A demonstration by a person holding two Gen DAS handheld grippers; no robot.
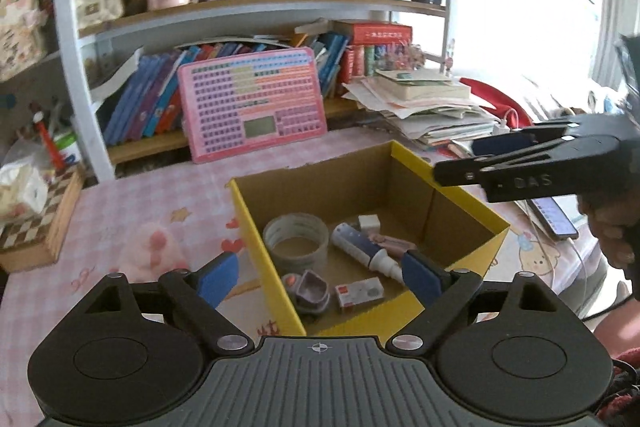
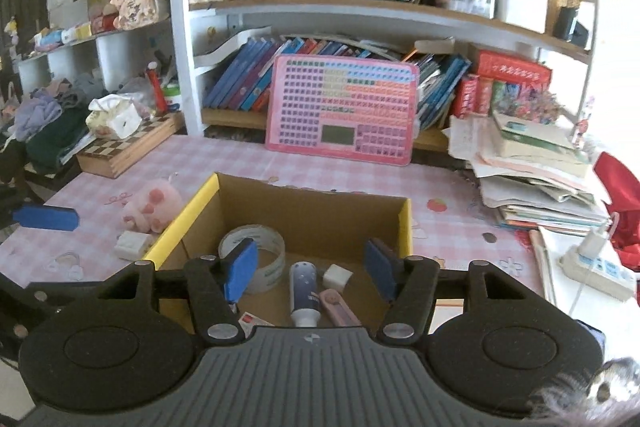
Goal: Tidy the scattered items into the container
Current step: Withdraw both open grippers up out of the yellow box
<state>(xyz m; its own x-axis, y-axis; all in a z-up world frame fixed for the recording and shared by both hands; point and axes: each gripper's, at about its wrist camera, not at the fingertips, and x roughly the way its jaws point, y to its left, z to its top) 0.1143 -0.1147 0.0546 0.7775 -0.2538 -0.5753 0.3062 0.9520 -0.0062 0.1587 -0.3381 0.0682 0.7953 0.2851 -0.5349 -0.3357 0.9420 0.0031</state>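
A yellow-rimmed cardboard box (image 1: 468, 217) (image 2: 406, 227) stands on the pink checked tablecloth. In it lie a tape roll (image 1: 296, 239) (image 2: 252, 263), a blue-and-white tube (image 1: 360, 247) (image 2: 304, 291), a white cube (image 1: 370, 223) (image 2: 337, 275), a pink cutter (image 2: 336, 307), a small red-and-white packet (image 1: 358, 293) and a grey-purple lump (image 1: 310, 291). My left gripper (image 1: 320, 277) hangs open over the box's near left wall, holding nothing. My right gripper (image 2: 310, 275) is open above the box's near side, also bare. A pink plush (image 2: 150, 209) (image 1: 154, 251) and a small white box (image 2: 132, 245) lie on the cloth left of the box.
A pink button board (image 2: 340, 111) leans against the bookshelf behind the box. A sloping pile of papers and books (image 2: 536, 167) and a power strip (image 2: 600, 267) lie to the right. A chessboard case (image 2: 128, 143) with a tissue pack sits at the left. A phone (image 1: 554, 217) lies at the right.
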